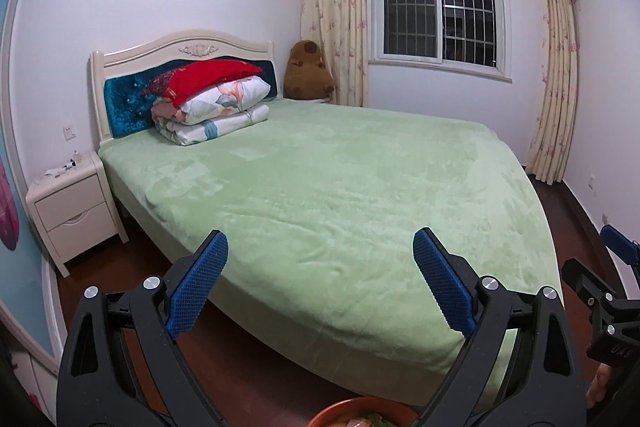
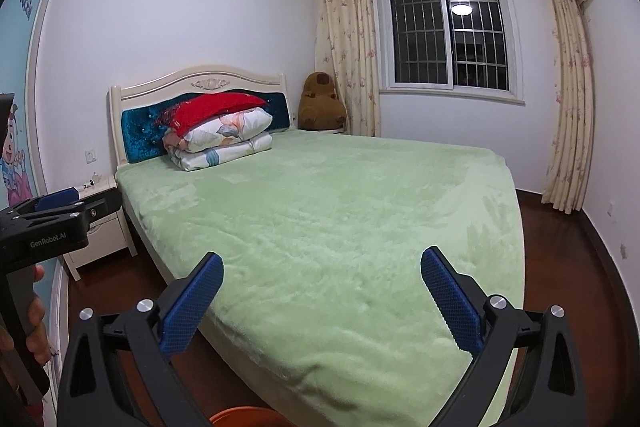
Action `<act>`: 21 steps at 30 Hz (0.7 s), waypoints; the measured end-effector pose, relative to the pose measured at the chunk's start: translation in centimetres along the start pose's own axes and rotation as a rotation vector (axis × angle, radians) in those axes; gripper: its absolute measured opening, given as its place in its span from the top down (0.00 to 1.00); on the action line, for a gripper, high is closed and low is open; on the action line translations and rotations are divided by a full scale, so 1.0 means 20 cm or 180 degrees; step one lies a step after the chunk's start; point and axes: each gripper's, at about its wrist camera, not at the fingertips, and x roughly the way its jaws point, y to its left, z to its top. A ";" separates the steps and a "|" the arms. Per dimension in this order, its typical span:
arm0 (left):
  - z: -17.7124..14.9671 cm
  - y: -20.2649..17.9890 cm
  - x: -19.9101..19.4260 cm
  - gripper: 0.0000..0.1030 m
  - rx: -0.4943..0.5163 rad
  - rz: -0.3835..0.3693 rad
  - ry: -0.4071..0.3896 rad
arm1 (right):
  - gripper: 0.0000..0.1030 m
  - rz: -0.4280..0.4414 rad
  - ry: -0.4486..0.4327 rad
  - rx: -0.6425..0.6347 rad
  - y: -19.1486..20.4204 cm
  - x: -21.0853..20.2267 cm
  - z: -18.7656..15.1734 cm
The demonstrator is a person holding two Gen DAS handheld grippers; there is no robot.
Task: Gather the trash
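My left gripper (image 1: pixel 320 247) is open and empty, held above the near corner of the bed. My right gripper (image 2: pixel 322 267) is open and empty too, beside it over the same corner. An orange bin (image 1: pixel 360 411) with scraps inside shows at the bottom edge below the left gripper; its rim also shows in the right wrist view (image 2: pixel 240 417). Small white scraps lie on the white nightstand (image 1: pixel 74 199) left of the bed. The right gripper's side shows at the right edge of the left wrist view (image 1: pixel 616 291), and the left gripper at the left edge of the right wrist view (image 2: pixel 56 219).
A bed with a green cover (image 1: pixel 340 195) fills the middle. Folded quilts and a red pillow (image 1: pixel 212 99) lie at the headboard. A brown plush toy (image 1: pixel 306 71) sits by the curtains. Dark wood floor (image 1: pixel 576 211) runs along both sides of the bed.
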 end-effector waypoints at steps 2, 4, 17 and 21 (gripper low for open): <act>0.01 -0.01 -0.01 0.11 0.0013 -0.0004 -0.0022 | 0.05 0.0001 -0.0011 0.0003 0.00 -0.01 0.01; 0.02 -0.01 -0.01 0.11 0.0012 0.0004 -0.0042 | 0.05 -0.0008 -0.0020 -0.0002 0.00 -0.01 0.01; 0.05 -0.01 -0.04 0.11 0.0010 -0.0012 -0.0101 | 0.05 -0.0048 -0.0074 -0.0035 -0.01 -0.03 0.02; 0.05 0.00 -0.05 0.11 -0.0023 -0.0039 -0.0111 | 0.05 -0.0051 -0.0088 -0.0041 -0.01 -0.04 0.02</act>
